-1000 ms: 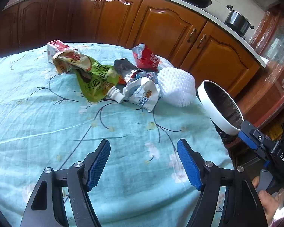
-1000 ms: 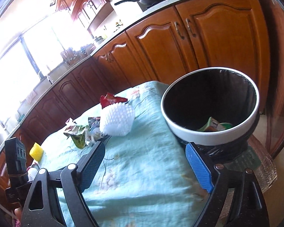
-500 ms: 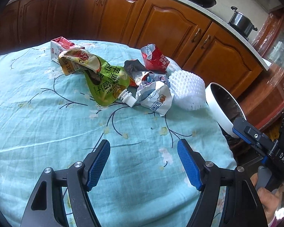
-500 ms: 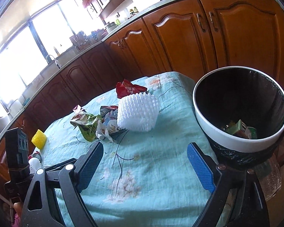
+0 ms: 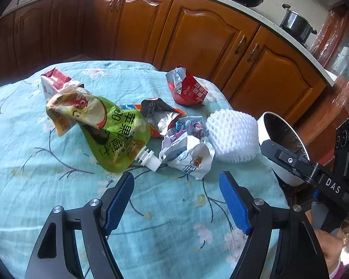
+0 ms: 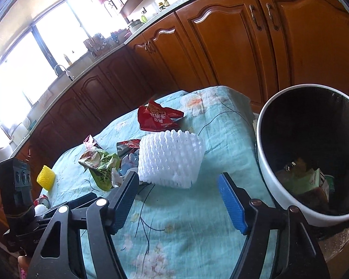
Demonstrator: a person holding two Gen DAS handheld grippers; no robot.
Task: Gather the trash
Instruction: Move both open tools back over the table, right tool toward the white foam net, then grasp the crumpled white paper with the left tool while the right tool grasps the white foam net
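A litter pile lies on the blue flowered cloth: a green spout pouch (image 5: 114,134) (image 6: 104,165), a crumpled white wrapper (image 5: 188,153), a silver-lined wrapper (image 5: 160,114), a red bag (image 5: 188,88) (image 6: 158,118), a red-and-white carton (image 5: 55,81) and a white foam net (image 5: 232,137) (image 6: 169,158). My left gripper (image 5: 175,177) hovers just short of the pouch's spout and the white wrapper, jaws opening slightly and empty. My right gripper (image 6: 178,176) has its tips at the foam net's near edge. Its jaws are closing and the pads touch nothing.
A white-rimmed bin (image 6: 272,186) (image 5: 267,125) with a black liner stands at the table's right edge, with cartons inside. A yellow foam net (image 6: 46,177) and a small can lie far left. Wooden cabinets (image 5: 197,34) run behind the table (image 5: 35,186).
Both grippers have moved forward toward the pile. The right one has swung left from the bin to the white foam net, and its jaws have narrowed.
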